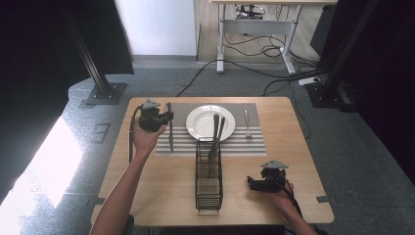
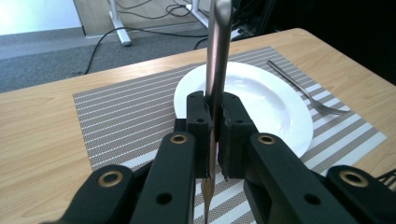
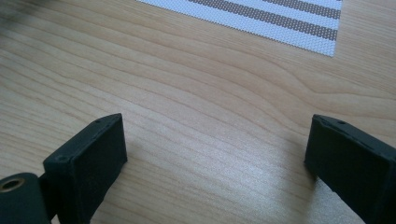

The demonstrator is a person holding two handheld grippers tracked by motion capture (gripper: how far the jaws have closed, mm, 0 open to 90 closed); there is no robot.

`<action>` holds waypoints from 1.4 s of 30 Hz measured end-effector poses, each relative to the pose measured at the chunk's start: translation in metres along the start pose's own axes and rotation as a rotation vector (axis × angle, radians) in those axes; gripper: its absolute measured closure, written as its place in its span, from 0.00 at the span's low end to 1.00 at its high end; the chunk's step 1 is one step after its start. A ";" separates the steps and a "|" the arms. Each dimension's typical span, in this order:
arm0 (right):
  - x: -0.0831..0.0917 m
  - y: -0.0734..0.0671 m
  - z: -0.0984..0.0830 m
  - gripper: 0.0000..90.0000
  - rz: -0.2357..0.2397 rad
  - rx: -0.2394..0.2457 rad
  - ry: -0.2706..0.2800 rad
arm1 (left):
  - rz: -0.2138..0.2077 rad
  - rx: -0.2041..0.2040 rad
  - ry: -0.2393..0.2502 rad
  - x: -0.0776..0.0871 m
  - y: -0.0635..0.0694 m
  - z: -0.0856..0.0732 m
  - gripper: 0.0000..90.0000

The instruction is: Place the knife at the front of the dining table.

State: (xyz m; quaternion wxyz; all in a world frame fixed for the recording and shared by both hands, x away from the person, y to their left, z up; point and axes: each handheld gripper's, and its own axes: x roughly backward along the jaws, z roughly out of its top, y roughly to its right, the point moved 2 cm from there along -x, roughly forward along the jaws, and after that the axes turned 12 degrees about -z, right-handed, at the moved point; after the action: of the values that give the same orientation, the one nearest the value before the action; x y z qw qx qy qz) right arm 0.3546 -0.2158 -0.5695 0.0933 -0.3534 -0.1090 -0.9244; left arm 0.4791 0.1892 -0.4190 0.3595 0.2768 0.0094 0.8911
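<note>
Left of the white plate (image 1: 204, 122), the left hand-held gripper (image 2: 215, 122) holds a knife (image 2: 217, 70) clamped between its jaws, the knife hanging over the striped placemat (image 1: 181, 142) just beside the plate's rim. A fork (image 1: 247, 123) lies on the mat right of the plate. Near the plate stands a wire basket (image 1: 209, 181) with cutlery. Right of the basket, the right hand-held gripper (image 3: 215, 154) rests with jaws wide over bare counter (image 3: 187, 93).
</note>
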 end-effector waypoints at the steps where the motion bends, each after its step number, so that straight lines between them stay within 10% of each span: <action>1: 0.000 0.000 0.000 0.06 0.000 0.000 0.000 | -0.002 0.003 0.004 -0.001 -0.001 0.000 0.93; 16: 0.000 0.000 0.000 0.06 0.001 0.000 0.000 | 0.020 0.058 0.069 -0.026 -0.017 0.000 0.93; 42: 0.000 0.000 0.000 0.06 0.000 -0.001 -0.001 | 0.025 0.194 -0.023 -0.084 -0.059 0.006 0.93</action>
State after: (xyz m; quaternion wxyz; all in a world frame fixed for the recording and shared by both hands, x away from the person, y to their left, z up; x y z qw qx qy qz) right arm 0.3550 -0.2155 -0.5695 0.0931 -0.3538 -0.1086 -0.9243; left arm 0.5693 0.1775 -0.4678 0.3199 0.3208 0.0878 0.8871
